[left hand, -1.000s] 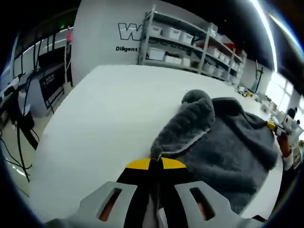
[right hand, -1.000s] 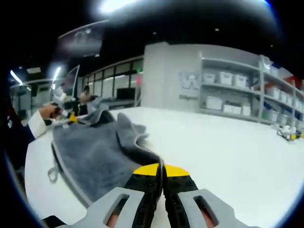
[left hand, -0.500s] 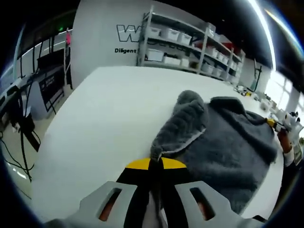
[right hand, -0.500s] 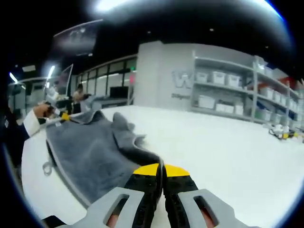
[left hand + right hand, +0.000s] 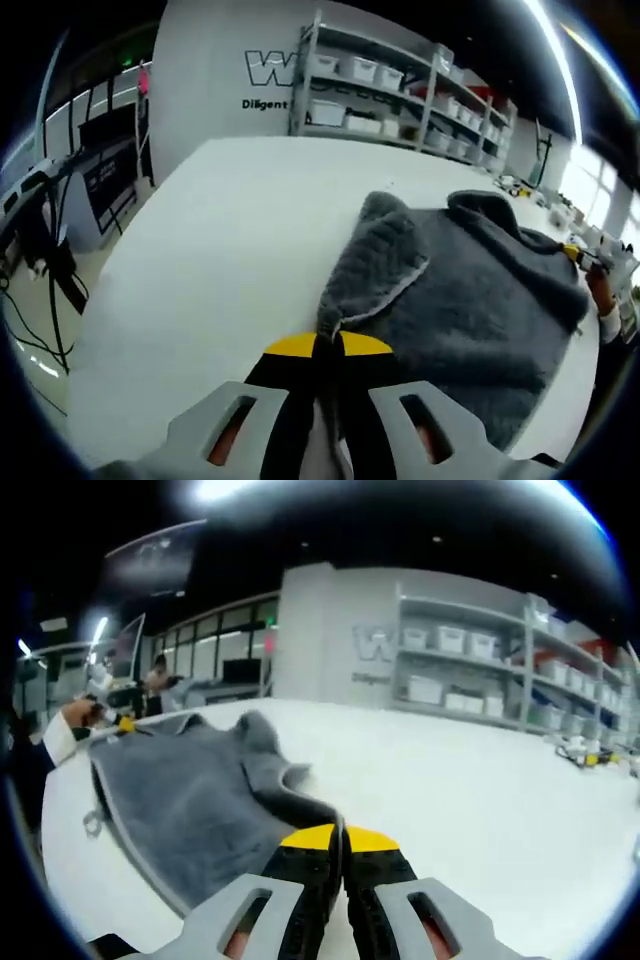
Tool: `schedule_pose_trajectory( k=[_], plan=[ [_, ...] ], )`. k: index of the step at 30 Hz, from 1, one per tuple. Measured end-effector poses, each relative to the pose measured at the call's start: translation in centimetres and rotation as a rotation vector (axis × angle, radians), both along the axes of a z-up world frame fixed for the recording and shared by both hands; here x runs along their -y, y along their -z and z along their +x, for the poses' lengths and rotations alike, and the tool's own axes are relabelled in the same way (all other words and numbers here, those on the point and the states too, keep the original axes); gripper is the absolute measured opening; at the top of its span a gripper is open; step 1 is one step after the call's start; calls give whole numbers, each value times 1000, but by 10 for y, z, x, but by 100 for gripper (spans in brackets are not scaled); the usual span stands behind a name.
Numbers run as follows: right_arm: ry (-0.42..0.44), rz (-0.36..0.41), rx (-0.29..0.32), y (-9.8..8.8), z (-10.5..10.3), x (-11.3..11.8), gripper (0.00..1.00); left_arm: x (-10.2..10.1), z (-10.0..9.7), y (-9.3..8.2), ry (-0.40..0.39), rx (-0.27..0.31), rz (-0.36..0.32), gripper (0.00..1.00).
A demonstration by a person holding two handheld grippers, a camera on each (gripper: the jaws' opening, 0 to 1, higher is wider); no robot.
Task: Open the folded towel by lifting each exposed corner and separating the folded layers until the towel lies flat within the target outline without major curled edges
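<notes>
A grey plush towel (image 5: pixel 470 290) lies on the white table (image 5: pixel 220 240), its far-left part still humped in a fold (image 5: pixel 385 235). My left gripper (image 5: pixel 327 340) is shut on one towel corner, which is pinched between the yellow-tipped jaws. My right gripper (image 5: pixel 578 257) is at the far right, a hand (image 5: pixel 603 295) behind it. In the right gripper view the towel (image 5: pixel 190 790) stretches away to the left, and my right gripper (image 5: pixel 340 832) is shut on its near corner. The left gripper (image 5: pixel 122 723) holds the opposite corner at far left. A hanging loop (image 5: pixel 92 823) sticks out of the towel's edge.
Shelves with white bins (image 5: pixel 400 90) stand behind the table. Small objects (image 5: pixel 520 190) lie at the table's far right edge, seen also as clutter (image 5: pixel 585 758). Desks and cables (image 5: pixel 60 200) sit beyond the left edge. The table (image 5: pixel 480 780) stretches bare on the right.
The raised fold of the towel has dropped lower and spread out, so the towel lies flatter and wider. Both grippers keep their corners.
</notes>
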State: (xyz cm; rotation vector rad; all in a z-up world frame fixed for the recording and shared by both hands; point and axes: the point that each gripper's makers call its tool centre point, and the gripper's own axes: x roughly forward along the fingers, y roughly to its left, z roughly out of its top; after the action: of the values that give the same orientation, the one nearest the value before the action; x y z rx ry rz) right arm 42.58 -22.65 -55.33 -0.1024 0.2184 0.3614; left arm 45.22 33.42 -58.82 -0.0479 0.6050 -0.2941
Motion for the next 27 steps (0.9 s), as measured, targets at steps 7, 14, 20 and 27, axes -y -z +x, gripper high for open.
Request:
schedule_pose_trajectory(
  k=[7, 14, 20, 27],
  plan=[
    [30, -13, 0, -1, 1, 18, 0, 8, -9, -2, -6, 22, -1, 5],
    [55, -28, -3, 1, 2, 35, 0, 8, -10, -5, -5, 21, 6, 5],
    [59, -30, -15, 6, 6, 42, 0, 15, -21, -3, -6, 20, 12, 5],
    [71, -43, -24, 7, 6, 49, 0, 6, -24, 0, -17, 16, 11, 5]
  ],
)
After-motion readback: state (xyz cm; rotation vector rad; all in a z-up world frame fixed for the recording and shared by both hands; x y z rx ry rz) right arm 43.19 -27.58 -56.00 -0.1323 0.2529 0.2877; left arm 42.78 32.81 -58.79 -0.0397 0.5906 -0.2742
